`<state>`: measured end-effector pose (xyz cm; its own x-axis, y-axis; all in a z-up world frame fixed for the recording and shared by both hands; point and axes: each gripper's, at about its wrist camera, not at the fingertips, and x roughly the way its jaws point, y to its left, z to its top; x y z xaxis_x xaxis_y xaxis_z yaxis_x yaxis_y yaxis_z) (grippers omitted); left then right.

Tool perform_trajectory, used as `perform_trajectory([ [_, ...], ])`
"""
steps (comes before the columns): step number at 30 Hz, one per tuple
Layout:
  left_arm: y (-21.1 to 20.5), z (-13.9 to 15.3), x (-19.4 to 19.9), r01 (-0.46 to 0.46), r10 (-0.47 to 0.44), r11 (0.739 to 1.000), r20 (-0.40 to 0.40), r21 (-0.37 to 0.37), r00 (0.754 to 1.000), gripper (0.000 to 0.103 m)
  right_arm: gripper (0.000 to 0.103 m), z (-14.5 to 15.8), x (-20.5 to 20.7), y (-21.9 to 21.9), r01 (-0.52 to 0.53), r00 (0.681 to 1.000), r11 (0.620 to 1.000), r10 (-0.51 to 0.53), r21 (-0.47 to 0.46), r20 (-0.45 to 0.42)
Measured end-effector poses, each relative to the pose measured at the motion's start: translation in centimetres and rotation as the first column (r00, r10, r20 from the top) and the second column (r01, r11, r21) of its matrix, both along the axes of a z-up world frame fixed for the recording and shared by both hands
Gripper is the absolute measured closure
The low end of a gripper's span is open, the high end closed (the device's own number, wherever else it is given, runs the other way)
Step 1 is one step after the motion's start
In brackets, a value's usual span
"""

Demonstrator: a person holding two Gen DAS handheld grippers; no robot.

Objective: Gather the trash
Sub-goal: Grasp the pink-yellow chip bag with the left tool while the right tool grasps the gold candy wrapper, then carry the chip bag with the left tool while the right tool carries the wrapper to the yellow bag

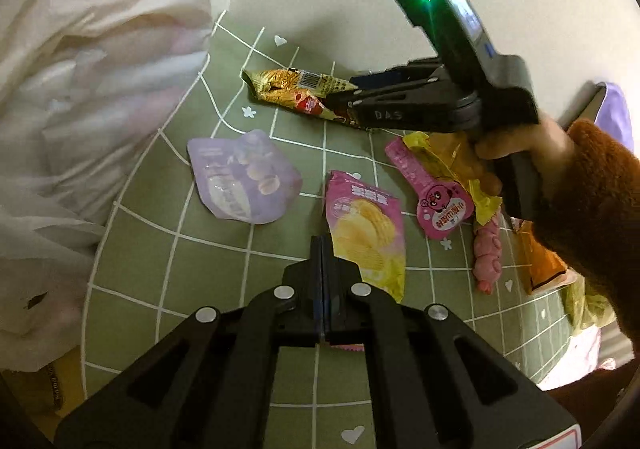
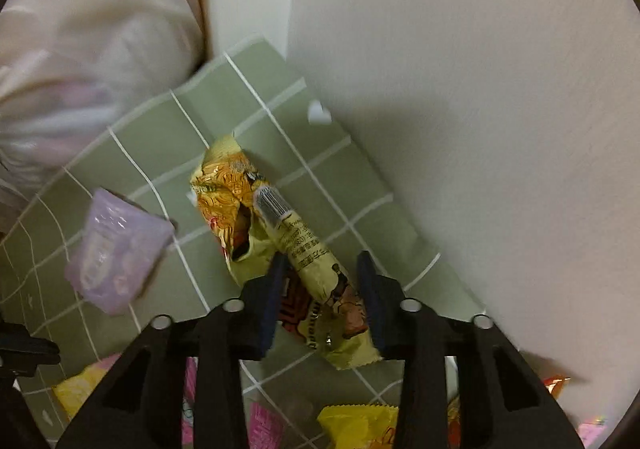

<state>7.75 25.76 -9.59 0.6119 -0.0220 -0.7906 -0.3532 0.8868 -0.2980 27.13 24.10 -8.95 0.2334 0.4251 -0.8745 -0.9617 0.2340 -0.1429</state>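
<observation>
Green checked cloth [image 1: 224, 245] lies under everything you are working over, running up against a pale wall [image 2: 480, 89] beyond your right fingertips. Your right gripper [image 2: 322, 277] is tipped down toward that cloth, reaching in low from the right as the left camera sees it, with your bare hand [image 1: 516, 153] and rust-brown sleeve [image 1: 600, 209] wrapped around its handle. Its fingers are spread, one on each side of the yellow snack wrapper [image 2: 304, 261]; the near half of the crumpled wrapper sits between the pads [image 2: 270, 297], though you cannot tell whether either pad touches it yet. The wrapper's torn far end sticks out past the fingertips toward the wall.

Your left gripper [image 1: 323, 249] is angled down over the cloth with its fingers pressed together, nothing between them. Just beside their tips, to the right, lies the pink chip packet [image 1: 366, 237]. Ahead and left of those tips sits the lilac pouch [image 1: 244, 177], apart from the other pieces. Further right of the tips, under your right hand, a pink bear-print wrapper [image 1: 434, 205] and a yellow wrapper [image 1: 448, 161] overlap. A white plastic bag [image 1: 80, 69] bulges to the far left of both sets of fingers.
</observation>
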Motion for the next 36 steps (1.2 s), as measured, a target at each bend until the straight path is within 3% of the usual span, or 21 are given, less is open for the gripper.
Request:
perform_trajectory([
  [1,0.0,0.0,0.1,0.005,-0.005,1.000,0.005,-0.006,1.000,0.097,0.077,0.0,0.2,-0.2,0.007,1.000,1.000,-0.007,-0.002,-0.012],
  [3,0.0,0.1,0.2,0.020,-0.020,1.000,0.018,-0.019,1.000,0.076,0.086,0.4,0.3,-0.9,0.022,0.999,1.000,-0.022,-0.004,-0.028],
  [4,0.0,0.0,0.3,0.027,-0.027,0.999,0.026,-0.029,0.999,0.065,0.087,0.8,0.3,-1.3,0.030,0.999,1.000,-0.030,0.004,-0.033],
  [5,-0.2,0.0,0.4,0.034,-0.033,0.999,0.030,-0.036,0.999,0.061,0.087,1.5,0.5,-2.1,0.047,0.998,0.999,-0.046,0.026,-0.043],
  [13,-1.9,-0.6,1.9,0.081,-0.081,0.997,-0.005,-0.017,0.997,0.056,0.087,7.9,1.5,-8.6,0.249,0.968,0.946,-0.233,0.207,-0.097],
  [20,-1.7,-1.1,1.9,0.054,-0.053,0.998,0.009,-0.045,0.999,0.056,0.087,11.2,1.4,-17.0,0.429,0.903,0.849,-0.406,0.308,-0.138],
  [24,-2.9,-2.1,2.8,0.049,-0.051,0.998,-0.053,-0.036,0.997,0.060,0.087,11.8,1.1,-22.5,0.510,0.859,0.789,-0.485,0.342,-0.162],
  [26,-3.4,-2.4,3.2,0.051,-0.053,0.998,-0.089,-0.024,0.995,0.084,0.087,12.0,1.0,-25.3,0.549,0.834,0.756,-0.522,0.355,-0.178],
  [29,-3.8,-2.1,3.2,0.060,-0.061,0.998,-0.069,-0.016,0.996,0.099,0.087,11.4,0.0,-28.1,0.591,0.804,0.720,-0.561,0.364,-0.197],
  [36,-5.8,2.4,2.6,0.101,-0.104,0.993,0.057,0.055,0.993,0.103,0.087,11.9,-2.6,-34.1,0.650,0.752,0.645,-0.622,0.402,-0.217],
])
